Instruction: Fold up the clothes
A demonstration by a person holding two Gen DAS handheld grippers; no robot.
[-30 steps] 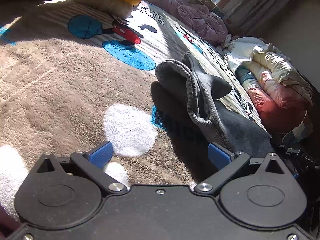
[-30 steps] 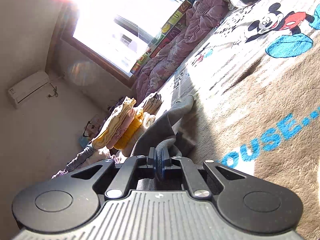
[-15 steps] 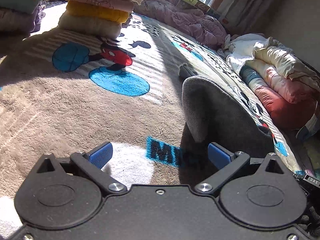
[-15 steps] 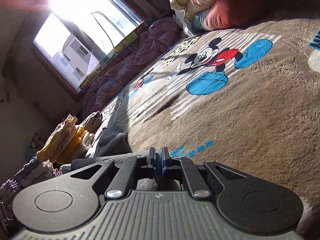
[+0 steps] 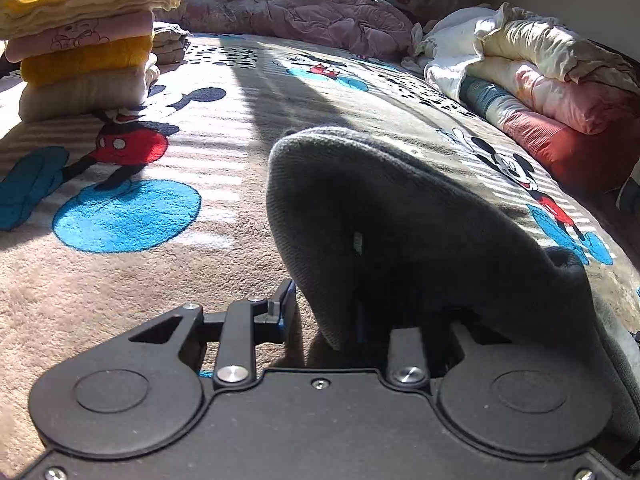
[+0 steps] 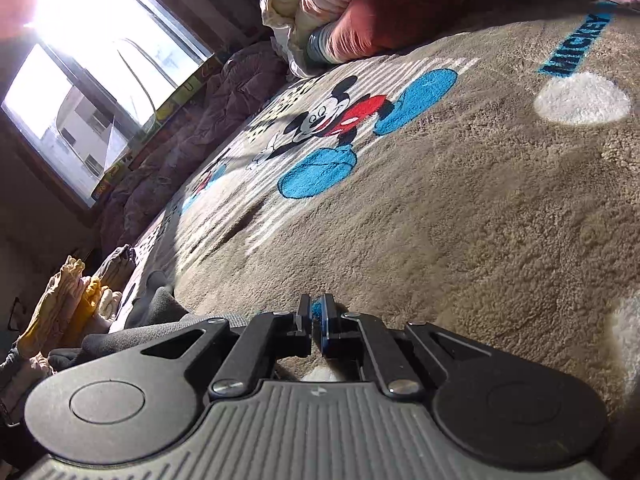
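Grey garment [image 5: 400, 216] humped on the Mickey blanket [image 5: 120, 280], its near edge between the left gripper [image 5: 320, 312] fingers, jaws closing on it. Right gripper [image 6: 316, 328] pinched nearly shut, nothing visibly between; garment lies to its left.

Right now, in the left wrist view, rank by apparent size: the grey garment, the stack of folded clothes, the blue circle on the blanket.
1. grey garment, largest, though nearest the camera.
2. stack of folded clothes.
3. blue circle, close to the stack; unsure.
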